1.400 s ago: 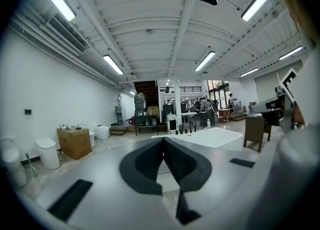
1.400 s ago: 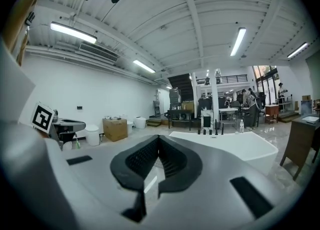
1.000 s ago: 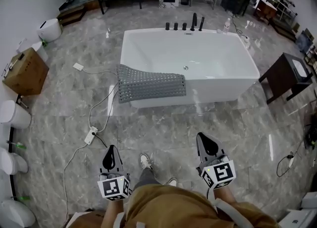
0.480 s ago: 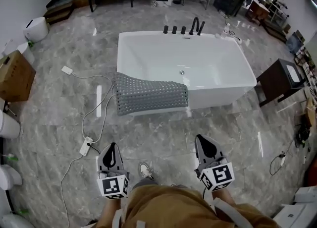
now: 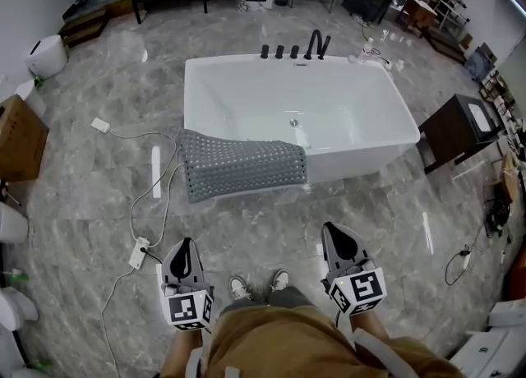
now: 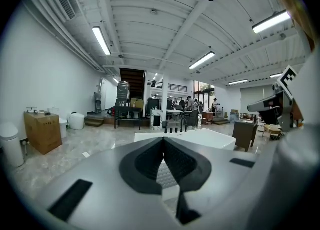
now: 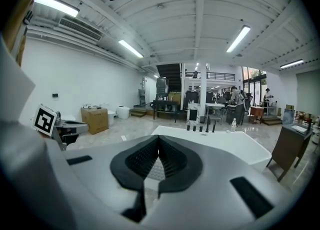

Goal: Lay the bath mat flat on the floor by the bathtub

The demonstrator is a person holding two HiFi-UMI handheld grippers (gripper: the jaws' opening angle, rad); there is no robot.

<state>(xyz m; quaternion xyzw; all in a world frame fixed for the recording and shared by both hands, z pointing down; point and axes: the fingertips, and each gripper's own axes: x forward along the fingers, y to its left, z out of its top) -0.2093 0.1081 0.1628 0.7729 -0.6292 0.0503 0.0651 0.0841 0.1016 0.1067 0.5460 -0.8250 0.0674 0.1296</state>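
A grey perforated bath mat (image 5: 242, 168) hangs over the near rim of the white bathtub (image 5: 345, 113), its lower edge reaching the marble floor. My left gripper (image 5: 185, 250) and right gripper (image 5: 339, 235) are held low near the person's waist, well short of the mat, both shut with nothing between the jaws. Through the gap below the shut left gripper (image 6: 163, 140) a bit of the mat (image 6: 165, 174) shows, with the tub (image 6: 200, 136) behind. The right gripper (image 7: 158, 139) points at the same tub (image 7: 220, 144).
A white power strip (image 5: 137, 252) and its cable trail across the floor left of the mat. A dark wooden cabinet (image 5: 456, 130) stands right of the tub, a cardboard box (image 5: 16, 138) and white toilets at the left. Black taps (image 5: 294, 46) line the tub's far rim.
The view has moved closer to the tub and shifted slightly right; the person's feet have stepped forward. Both grippers stay shut in the same low position.
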